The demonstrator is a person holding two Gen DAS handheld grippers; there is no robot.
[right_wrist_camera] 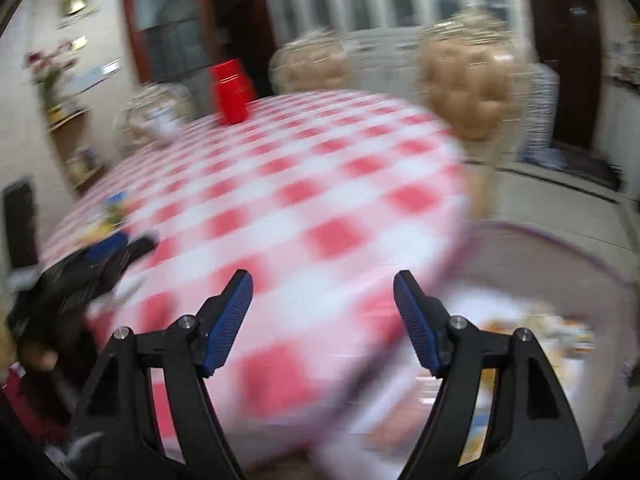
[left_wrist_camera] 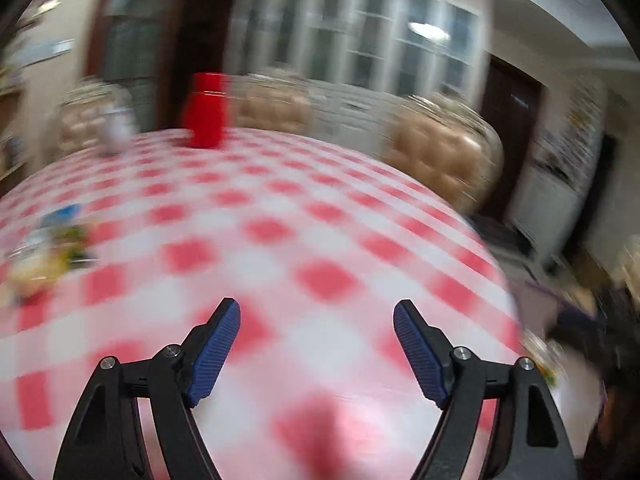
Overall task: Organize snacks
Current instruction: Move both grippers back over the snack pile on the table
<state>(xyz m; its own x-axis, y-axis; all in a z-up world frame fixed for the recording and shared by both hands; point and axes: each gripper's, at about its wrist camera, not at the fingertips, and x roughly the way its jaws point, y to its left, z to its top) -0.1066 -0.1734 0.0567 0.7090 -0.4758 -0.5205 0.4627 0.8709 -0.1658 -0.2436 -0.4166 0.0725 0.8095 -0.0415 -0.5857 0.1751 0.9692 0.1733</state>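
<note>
Both views are smeared by motion. The left tongs [left_wrist_camera: 316, 318] and right tongs [right_wrist_camera: 323, 290] stand wide apart with nothing between them, free for a pick. They hang over the checked surface [left_wrist_camera: 280, 208]. A snack packet [left_wrist_camera: 48, 248], probably, lies at its left edge, well clear of both; a red can [left_wrist_camera: 208, 110] stands at the far side.

Red-check rnd table [left_wrist_camera: 280, 200], tan chairs [left_wrist_camera: 436, 160], white-framed windows [left_wrist_camera: 360, 28], dk doors [right_wrist_camera: 568, 60]
</note>
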